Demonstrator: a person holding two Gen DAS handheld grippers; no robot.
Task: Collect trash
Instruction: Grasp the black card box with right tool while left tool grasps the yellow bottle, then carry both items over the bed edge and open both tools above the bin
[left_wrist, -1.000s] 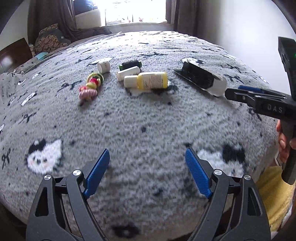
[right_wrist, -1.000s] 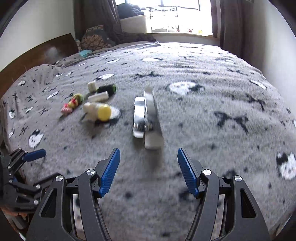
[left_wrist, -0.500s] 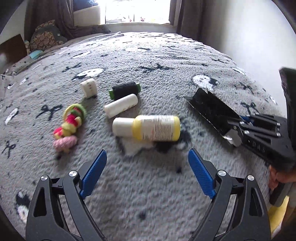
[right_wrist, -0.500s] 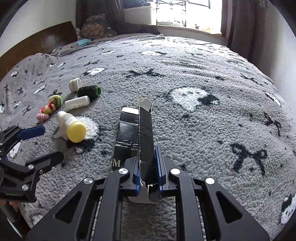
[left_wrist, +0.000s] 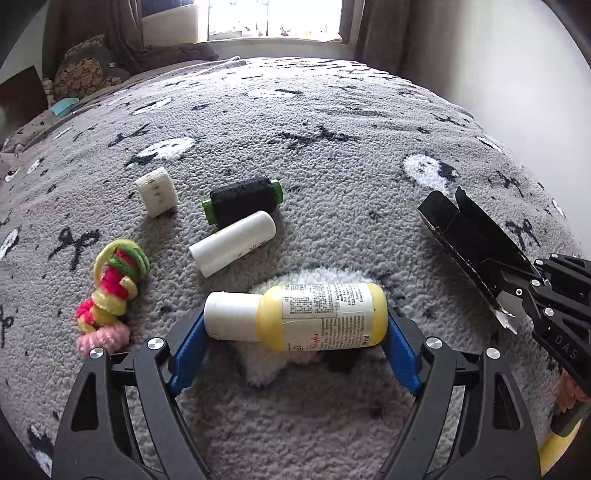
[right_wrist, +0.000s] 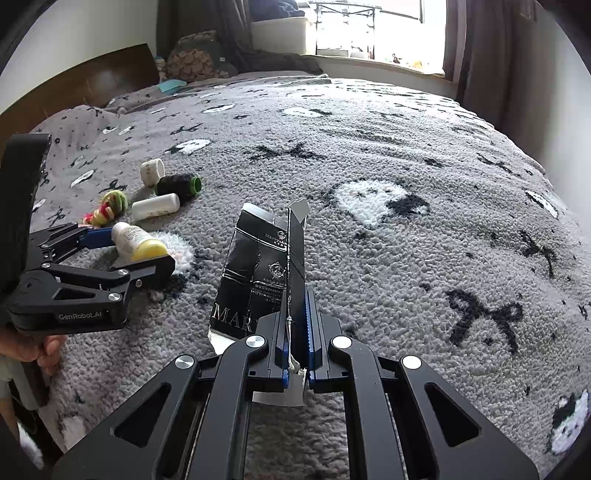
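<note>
While the left gripper (left_wrist: 295, 332) straddles the yellow lotion bottle (left_wrist: 306, 317), its blue pads stand at either end of it, the jaws closing around it — one pad by the white cap, the other at the yellow base, and whether they press yet I cannot tell. The bottle lies on its side on the grey fleece blanket (left_wrist: 332, 155), its long axis running crosswise to the fingers, straight across the gap, so the jaws take it end to end rather than across its girth. That is the relation the lift turns on: a grip along the length is a slippery one, I judge, since cap and base are rounded.

The right gripper (right_wrist: 295, 332) is clamped fully on the flattened black carton (right_wrist: 258, 269), pinching its upturned edge — the carton's length runs straight forward from the jaws, its far end resting on the blanket.

Beyond the left fingers lie a white tube (left_wrist: 232, 242), a black thread spool (left_wrist: 243, 199), a small white roll (left_wrist: 156, 191) and a bundle of coloured hair ties (left_wrist: 110, 291), all nearer the left hand than the right.
</note>
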